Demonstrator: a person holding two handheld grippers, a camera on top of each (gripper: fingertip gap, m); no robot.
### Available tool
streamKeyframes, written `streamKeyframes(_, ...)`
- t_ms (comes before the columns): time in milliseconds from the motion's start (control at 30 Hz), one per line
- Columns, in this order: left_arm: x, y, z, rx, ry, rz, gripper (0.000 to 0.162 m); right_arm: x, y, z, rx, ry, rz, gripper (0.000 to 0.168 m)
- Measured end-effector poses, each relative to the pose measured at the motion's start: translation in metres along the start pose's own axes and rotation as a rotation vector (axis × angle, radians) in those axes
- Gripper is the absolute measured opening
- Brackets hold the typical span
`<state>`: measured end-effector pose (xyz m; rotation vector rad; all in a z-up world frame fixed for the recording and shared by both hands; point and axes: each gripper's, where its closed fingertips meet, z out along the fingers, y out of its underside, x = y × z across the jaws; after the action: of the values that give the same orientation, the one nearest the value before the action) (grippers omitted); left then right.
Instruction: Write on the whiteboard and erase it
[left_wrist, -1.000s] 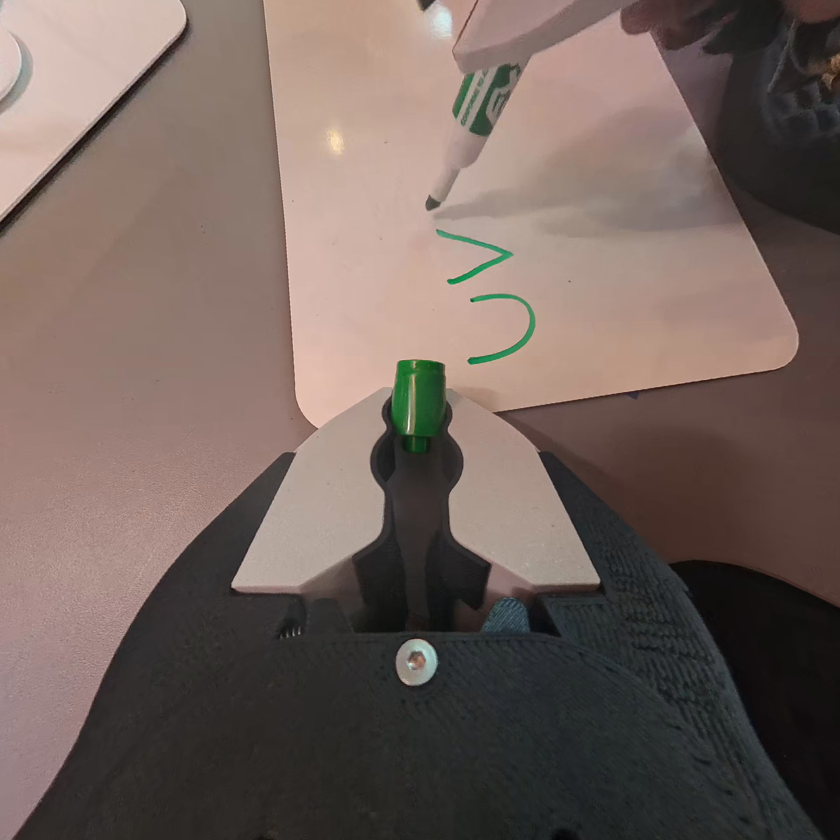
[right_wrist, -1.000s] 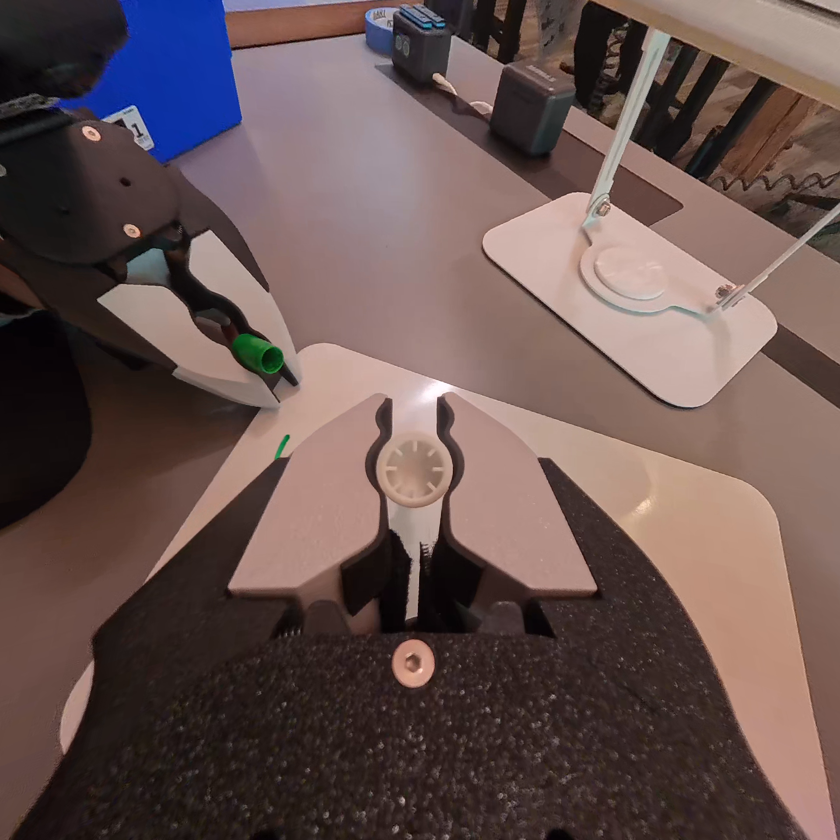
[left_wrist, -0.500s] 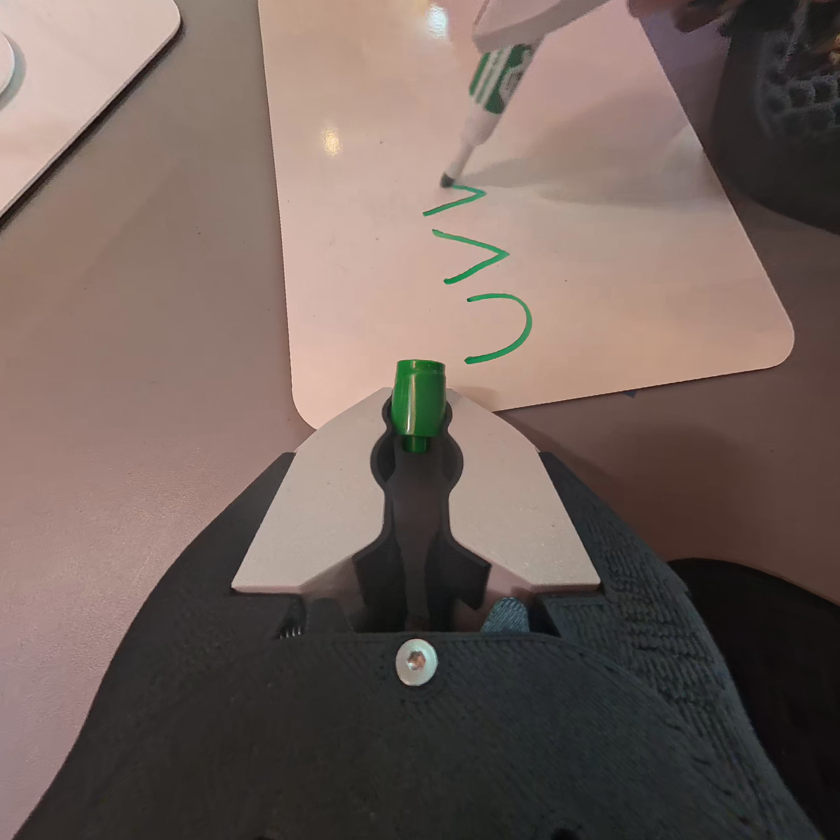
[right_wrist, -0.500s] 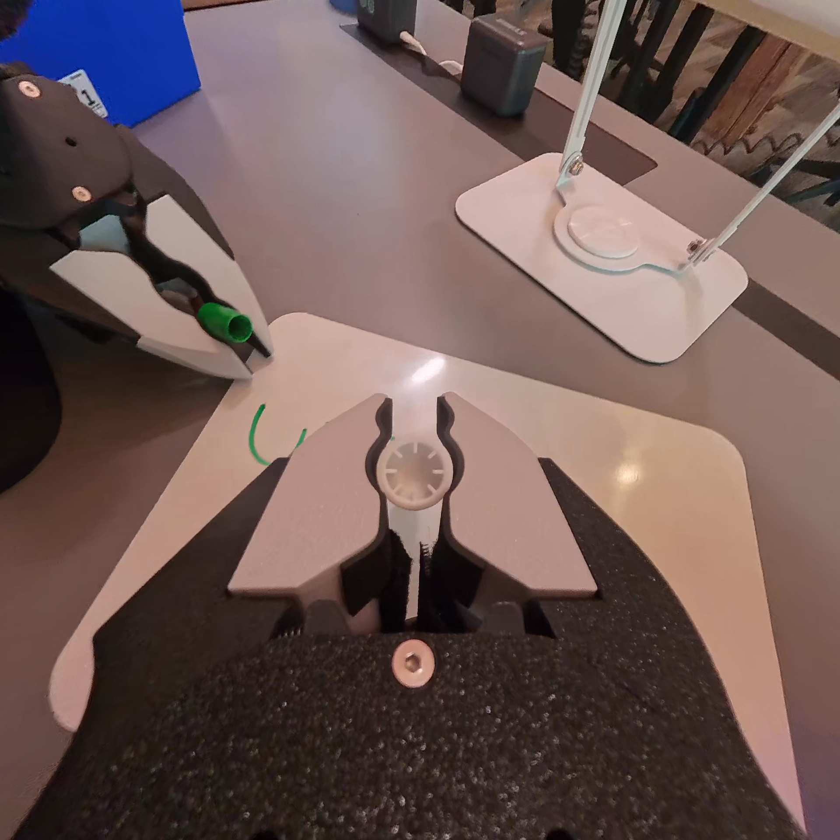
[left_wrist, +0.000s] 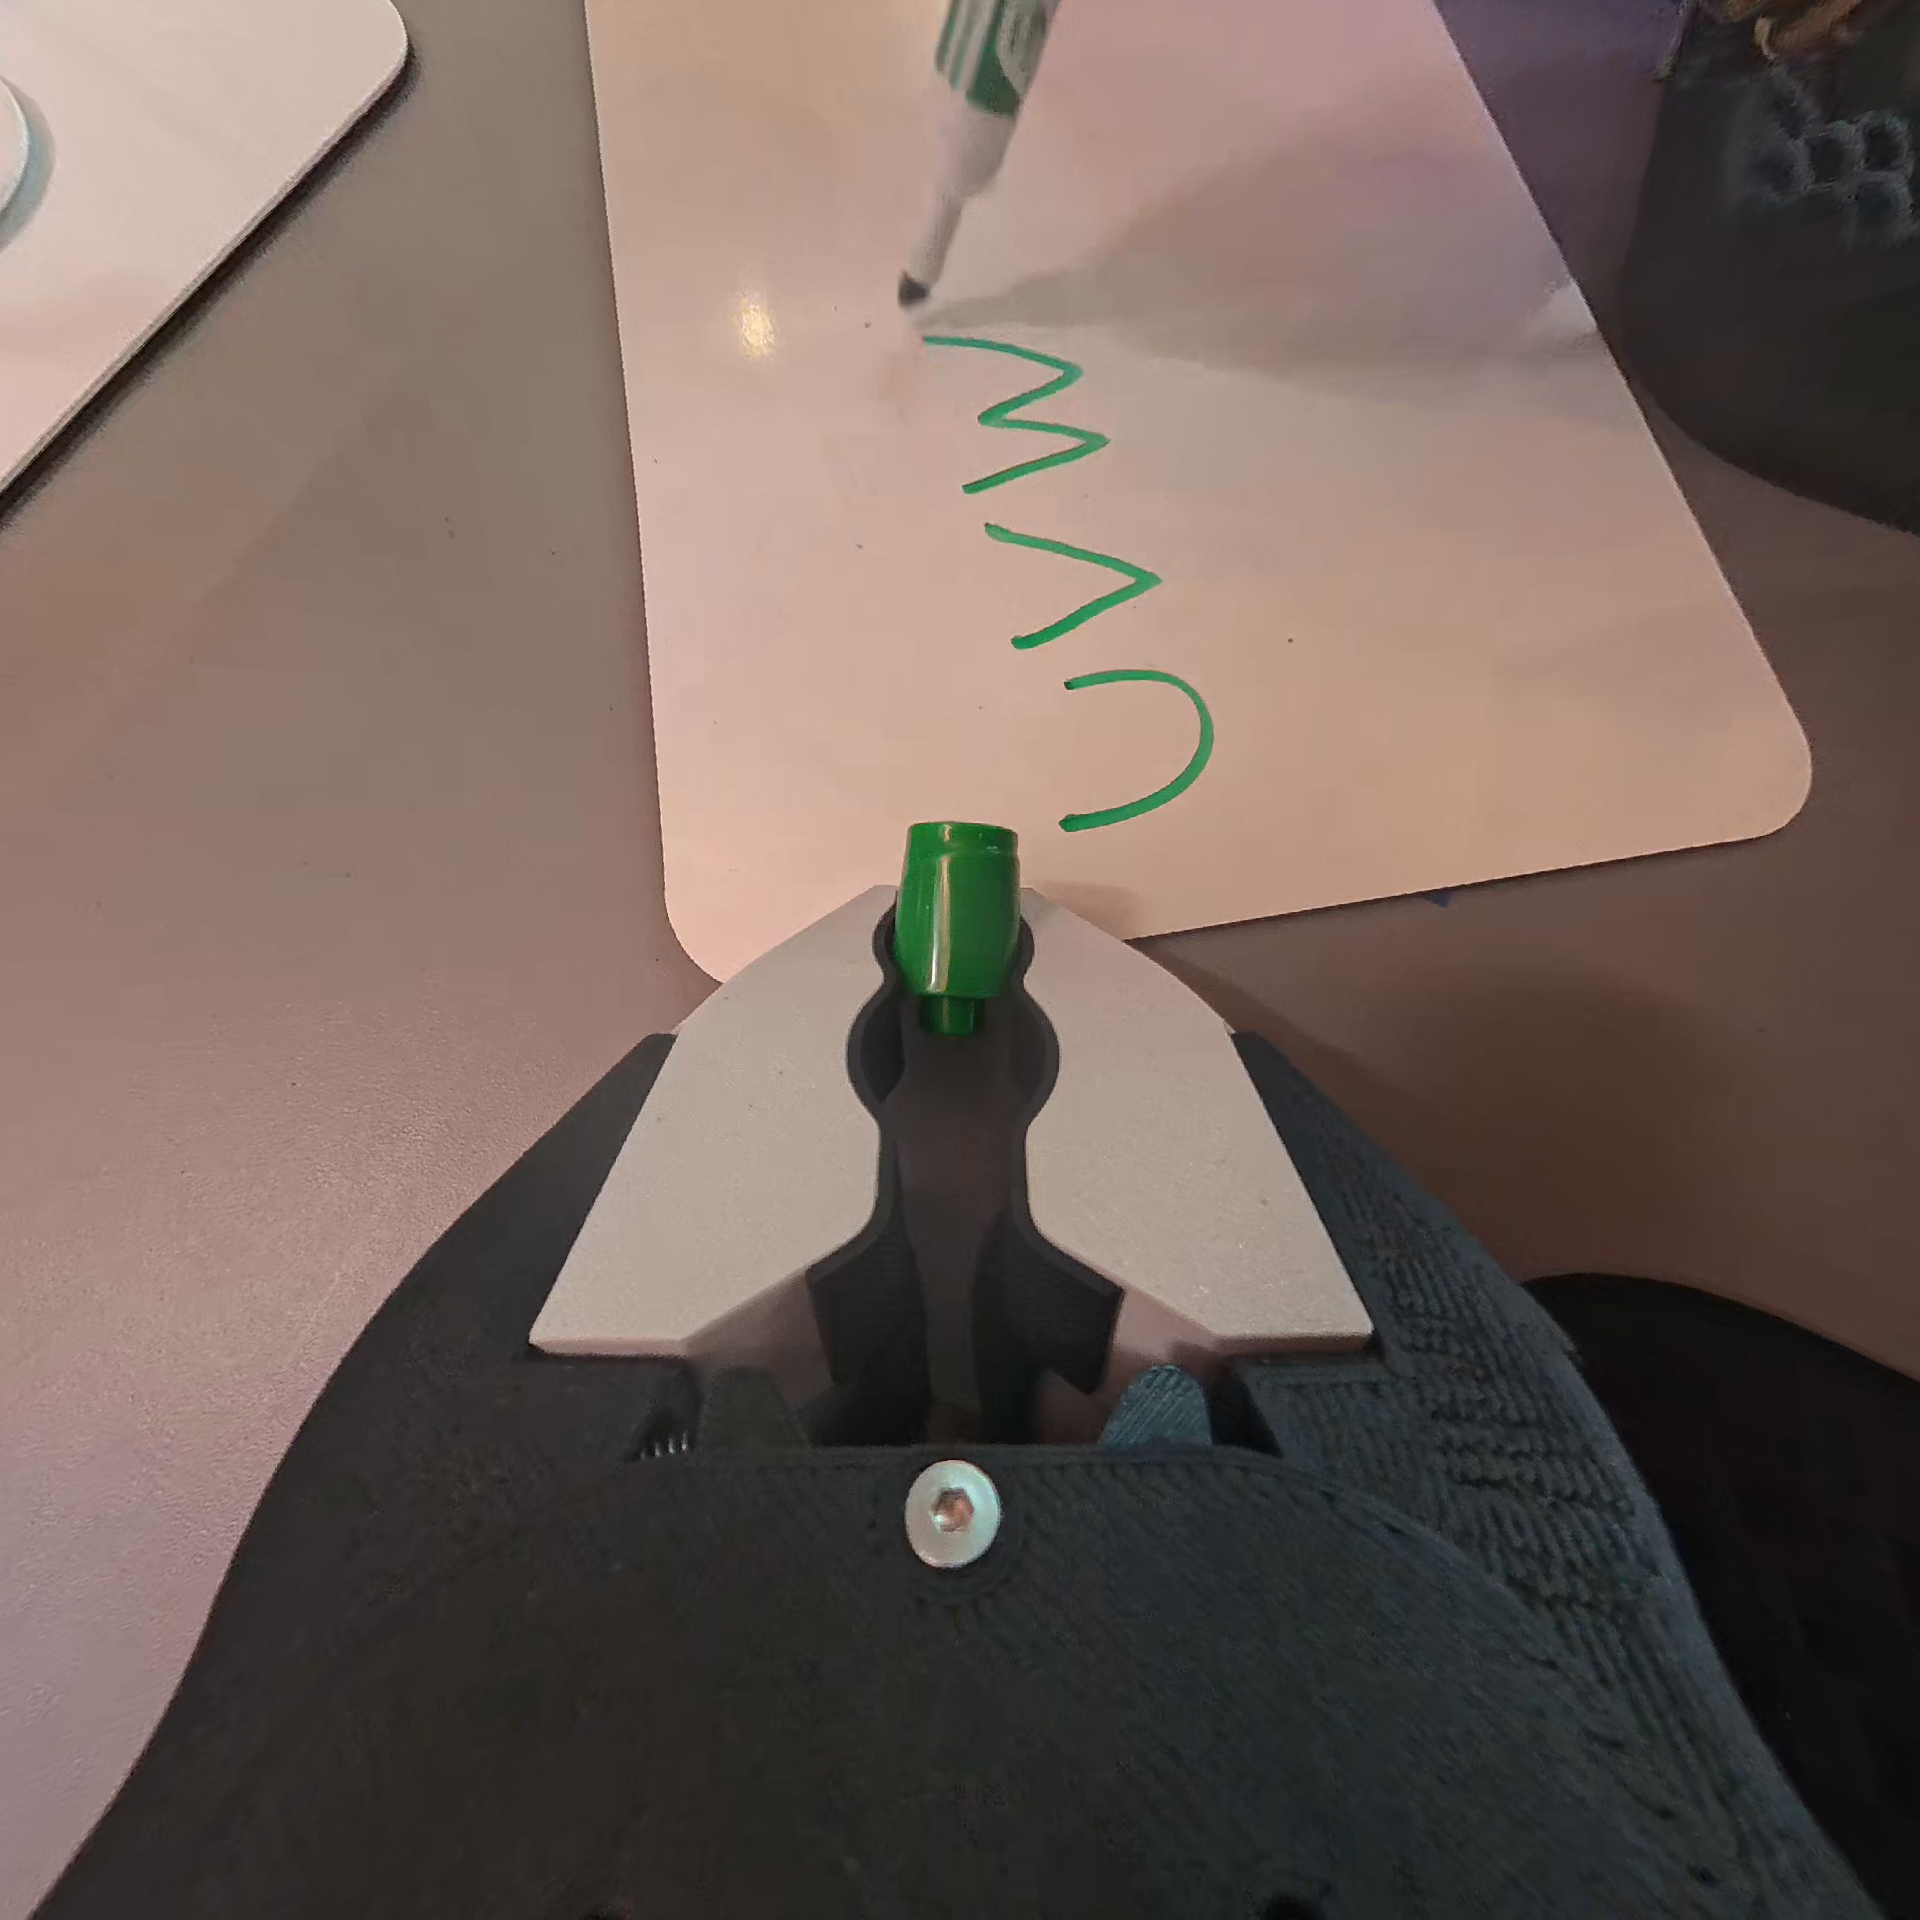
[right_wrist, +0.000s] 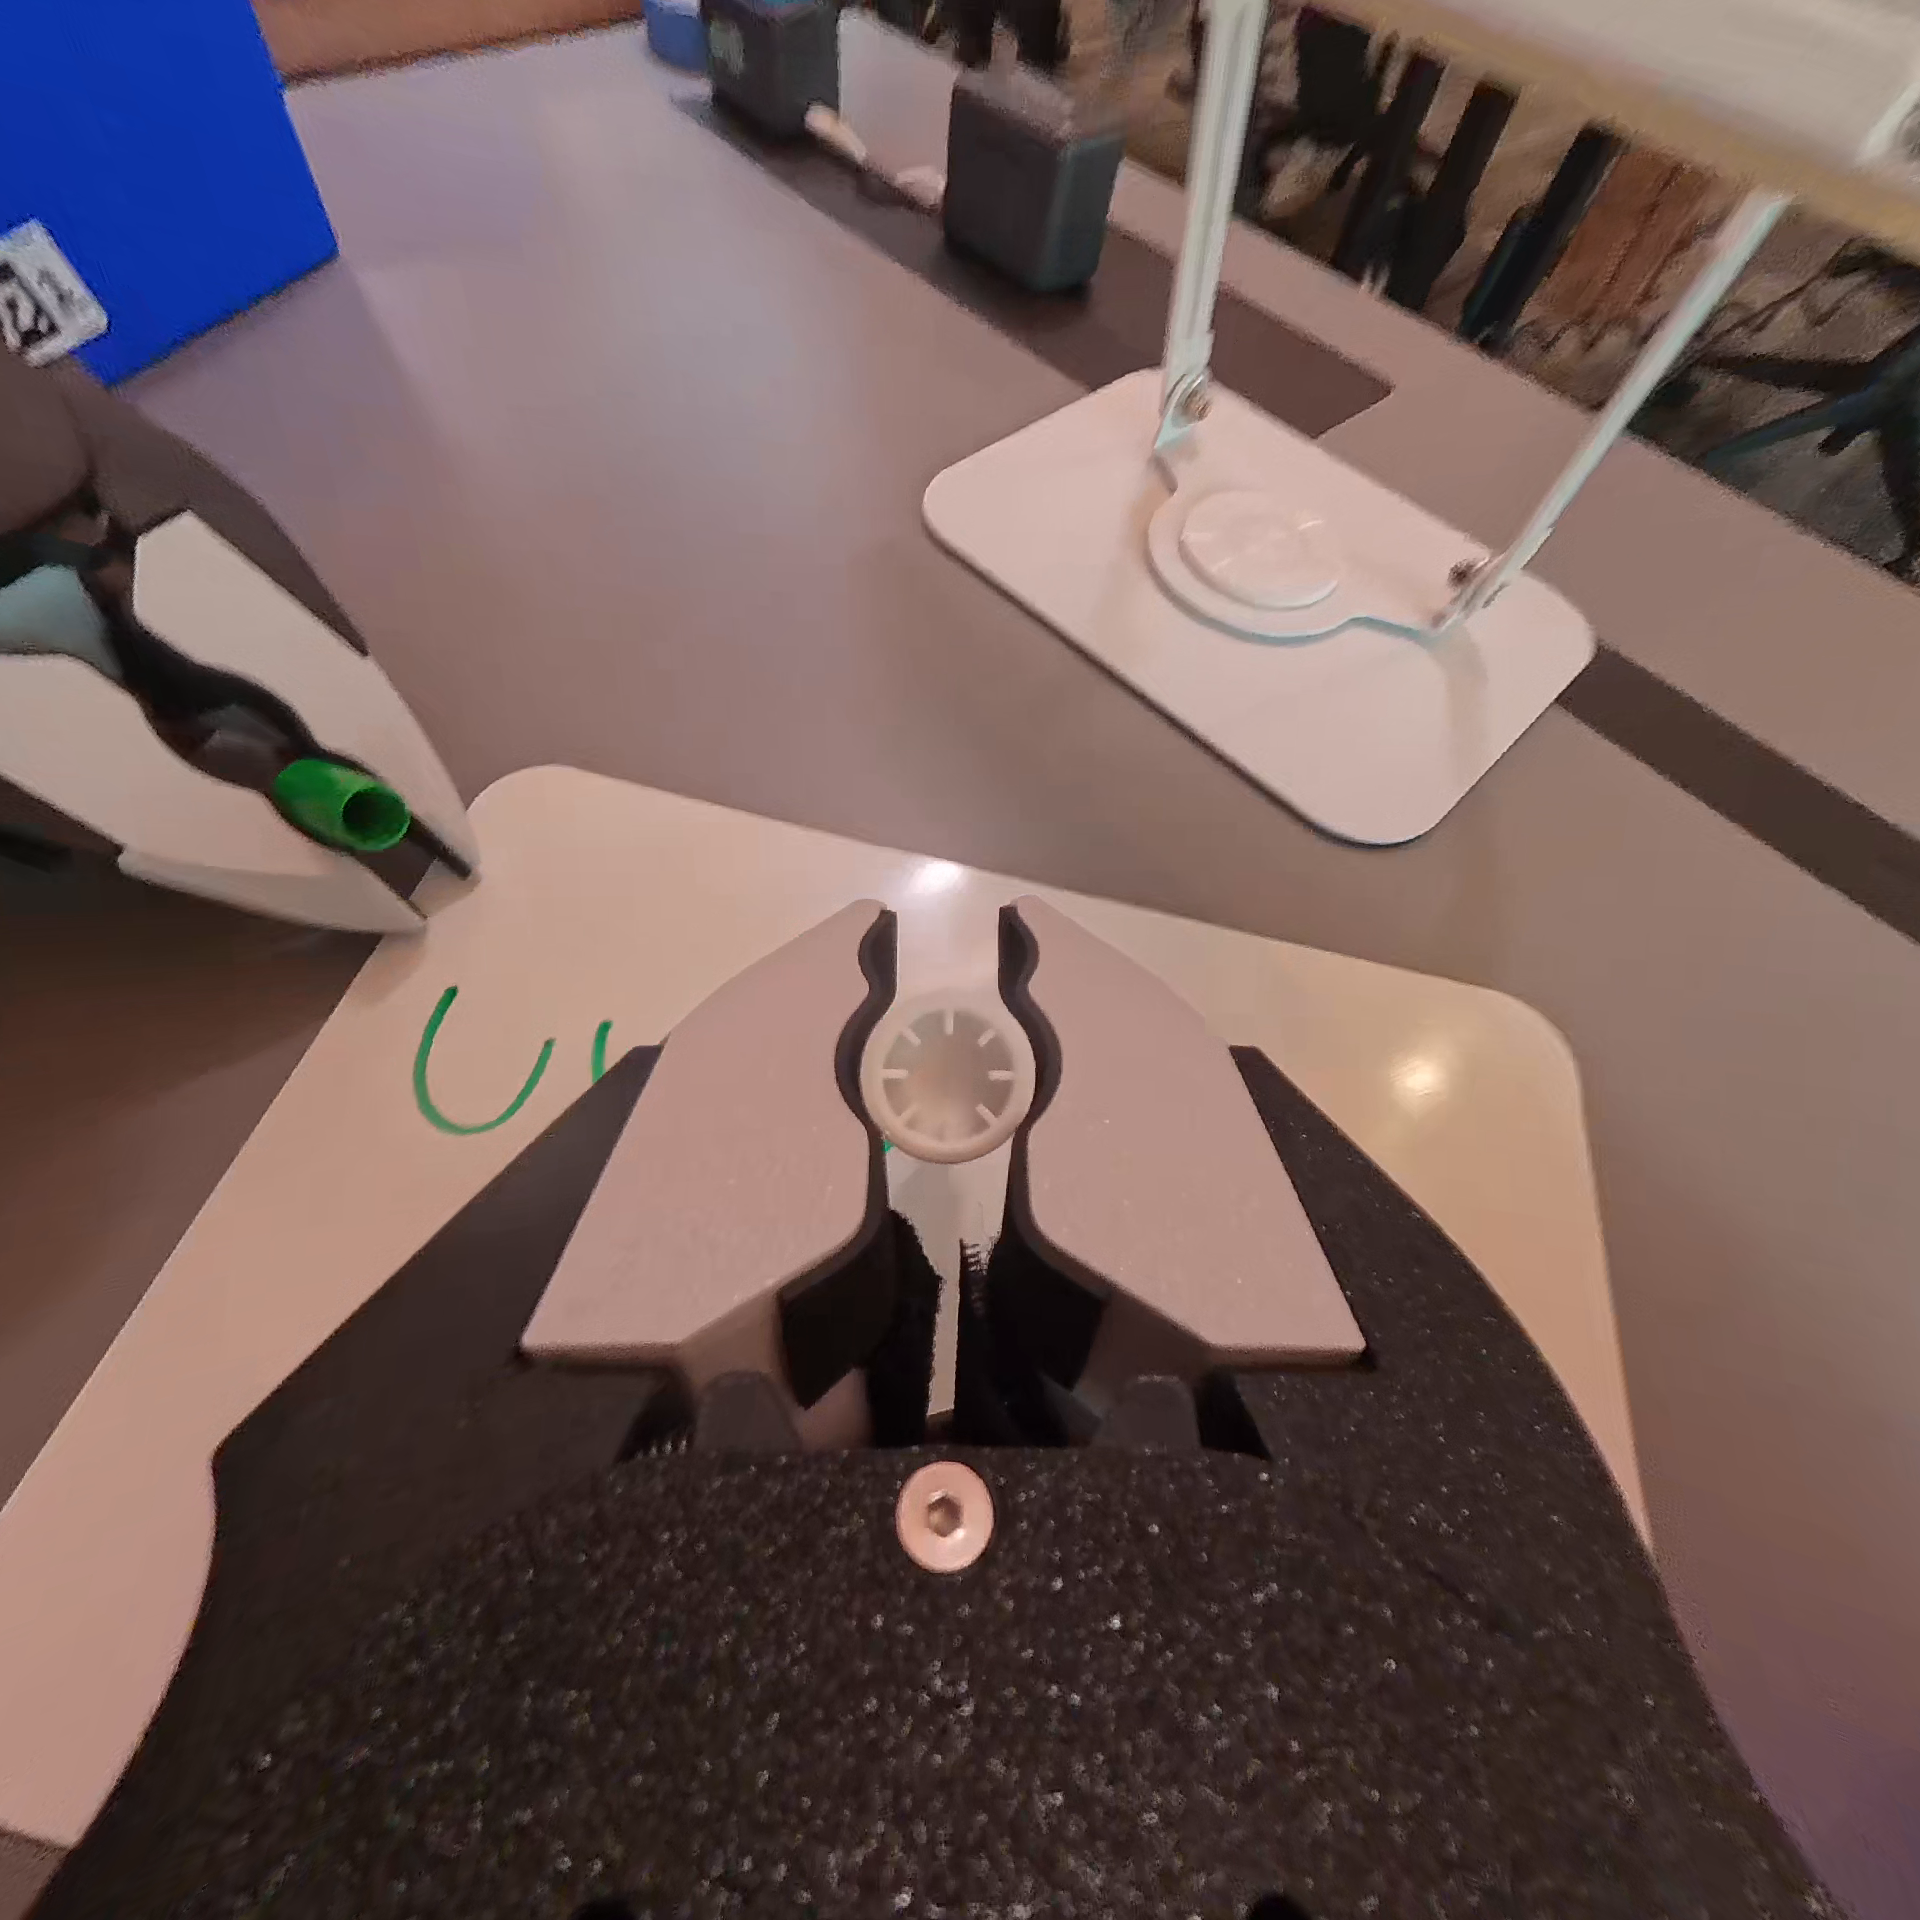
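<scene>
Both tools (left_wrist: 956, 914) (right_wrist: 940, 925) clamped (fingers closed).

table (right_wrist: 644, 499): grey-brown, dark strip | blue box (right_wrist: 156, 156) far left | white lamp base (right_wrist: 1351, 707) right | ceiling-light glare

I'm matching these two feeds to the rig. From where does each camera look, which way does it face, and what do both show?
Left wrist view: sits on the left hand-held gripper, facing along the whiteboard over its near edge; its own fingers, shut on the green cap, show.
Right wrist view: sits on the right hand-held gripper, above the board, facing the white stand base; its fingers hold the marker end-on.
Shared: whiteboard, green marks, cap, marker, brown table.
</scene>
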<state>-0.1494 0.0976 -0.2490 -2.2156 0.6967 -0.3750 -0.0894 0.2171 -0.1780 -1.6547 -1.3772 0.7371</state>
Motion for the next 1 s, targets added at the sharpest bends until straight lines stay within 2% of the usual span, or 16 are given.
streamKeyframes(233, 0.001, 0.000, 0.000, 0.000, 0.002, 0.006, 0.016, 0.024, 0.008, 0.003, -0.027, 0.038, 0.024, 0.019)
streamKeyframes(533, 0.001, 0.000, 0.000, 0.000, 0.003, 0.006, 0.016, -0.009, 0.021, -0.026, -0.083, 0.012, 0.052, 0.019)
streamKeyframes(667, 0.001, 0.000, 0.000, 0.000, 0.001, 0.009, 0.016, 0.004, 0.003, -0.014, -0.008, 0.027, 0.038, 0.019)
streamKeyframes(833, 0.001, 0.000, 0.000, 0.000, 0.001, 0.008, 0.016, 0.007, 0.006, 0.004, -0.032, 0.009, 0.021, 0.019)
streamKeyframes(1000, 0.001, 0.000, 0.000, 0.000, 0.001, 0.010, 0.016, 0.018, 0.023, -0.022, -0.087, 0.051, 0.059, 0.019)
